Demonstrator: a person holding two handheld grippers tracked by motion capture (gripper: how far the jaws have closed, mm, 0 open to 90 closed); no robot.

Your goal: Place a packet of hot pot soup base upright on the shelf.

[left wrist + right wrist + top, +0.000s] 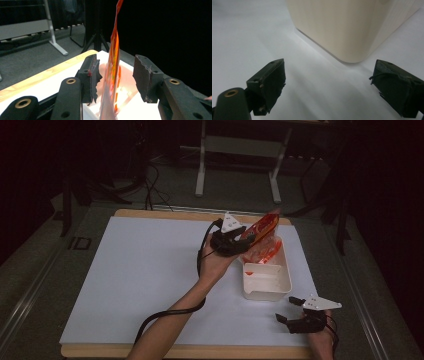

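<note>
From the high view, the left claw (244, 240) is held up over the far end of a white tub (266, 281) that stands on the white bench (145, 270). An orange packet (262, 231) stands tilted at the claw's tips, its lower, clear part hanging down into the far end of the tub. The left hand (216, 262) reaches in from below, with a black cable running back along the forearm. The right claw (289, 309) rests low near the bench's front edge, just in front of the tub's near right corner, with its grey plate on top and its tips spread and empty.

In the left gripper view, the packet (113, 75) stands edge-on between the two black jaws, rising well above them and dropping down into the white tub (130, 100) below. The jaws stand wide: the right one is clear of the packet, and the left one is close beside it, though I cannot tell whether its pad touches. The claw (117, 80) is open around the packet, not gripping it. The bench's wooden edge (47, 75) runs behind the left jaw.

In the right gripper view, the right claw (329, 87) is open with nothing between its jaws. It points at the rounded corner of the tub (342, 30), which stands just ahead on the bench (249, 37).
</note>
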